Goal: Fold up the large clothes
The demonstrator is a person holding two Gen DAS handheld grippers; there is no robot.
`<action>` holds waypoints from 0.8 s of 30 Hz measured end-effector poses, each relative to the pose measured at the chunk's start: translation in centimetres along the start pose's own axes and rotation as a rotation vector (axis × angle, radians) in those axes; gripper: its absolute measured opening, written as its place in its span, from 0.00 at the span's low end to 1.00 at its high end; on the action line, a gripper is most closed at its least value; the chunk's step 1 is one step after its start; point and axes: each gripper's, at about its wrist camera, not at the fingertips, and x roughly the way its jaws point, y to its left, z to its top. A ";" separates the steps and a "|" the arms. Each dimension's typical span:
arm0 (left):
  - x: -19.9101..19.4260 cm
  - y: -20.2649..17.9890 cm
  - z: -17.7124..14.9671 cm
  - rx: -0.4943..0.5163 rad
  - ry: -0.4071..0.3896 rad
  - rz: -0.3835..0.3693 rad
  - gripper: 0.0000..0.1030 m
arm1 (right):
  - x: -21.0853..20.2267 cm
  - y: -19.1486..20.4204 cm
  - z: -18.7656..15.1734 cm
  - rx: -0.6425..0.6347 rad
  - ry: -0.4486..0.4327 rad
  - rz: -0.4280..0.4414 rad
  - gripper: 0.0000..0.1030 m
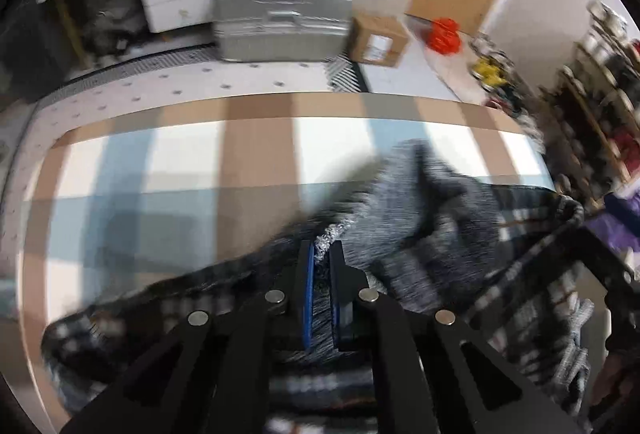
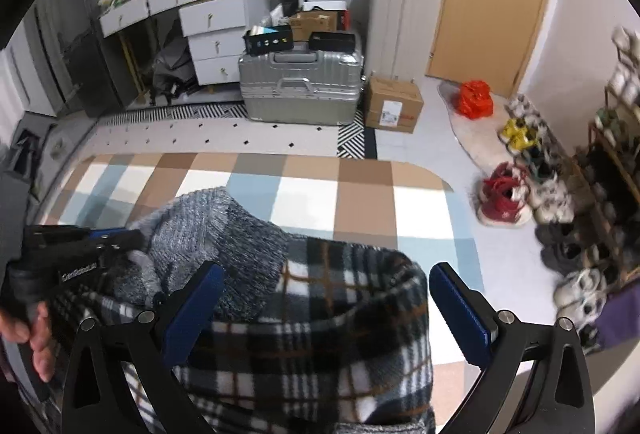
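Right wrist view gave us the room: a checked tan, white and pale-blue floor mat (image 2: 304, 190) on white tile, a silver hard-shell suitcase (image 2: 302, 86) behind it, a brown cardboard box (image 2: 394, 104) beside that, white drawer units (image 2: 212, 30), an orange bag (image 2: 475, 99) and shoes along a rack at right. We saw the grey knit and black-white plaid fleece garment (image 2: 320, 318) heaped on the mat's near part, under the right gripper (image 2: 326, 308), whose blue-padded fingers stood spread apart, gripping nothing. We saw the left gripper (image 1: 323, 284) clenched on a grey knit fold of that garment. Left wrist view was motion-blurred; the garment's lower part was cut off by both frames, so we couldn't tell its shape.
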 end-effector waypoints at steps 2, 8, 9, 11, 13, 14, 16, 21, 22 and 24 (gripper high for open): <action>-0.2 0.9 -0.5 -0.047 -0.023 -0.027 0.02 | 1.1 1.3 0.6 -0.074 0.037 -0.072 1.00; -0.5 1.7 -2.1 -0.019 -0.017 -0.050 0.02 | 3.3 4.9 1.1 -0.160 0.065 -0.004 0.99; -0.6 1.7 -2.2 -0.014 -0.017 -0.049 0.02 | 3.7 5.6 1.1 -0.186 0.060 -0.027 0.99; -0.5 1.6 -2.1 -0.002 -0.015 -0.045 0.02 | 4.8 6.5 1.2 -0.206 0.074 -0.051 0.92; -0.1 1.9 -1.9 -0.019 -0.004 -0.053 0.02 | 6.1 6.5 1.4 -0.168 0.107 -0.022 0.74; 0.3 1.6 -1.7 -0.020 -0.005 -0.057 0.02 | 6.5 6.6 1.4 -0.161 0.116 -0.014 0.72; 0.2 1.5 -1.7 -0.011 -0.007 -0.059 0.02 | 7.5 6.9 1.5 -0.182 0.134 -0.041 0.66; 0.5 0.5 -1.4 0.056 -0.022 -0.002 0.02 | 8.2 7.7 1.3 -0.211 0.200 -0.102 0.24; 0.8 0.3 -1.1 0.065 -0.017 0.001 0.02 | 8.3 7.9 1.2 -0.228 0.203 -0.119 0.16; 1.4 0.4 -0.8 0.053 0.009 0.008 0.02 | 8.0 7.8 1.1 -0.217 0.204 -0.121 0.12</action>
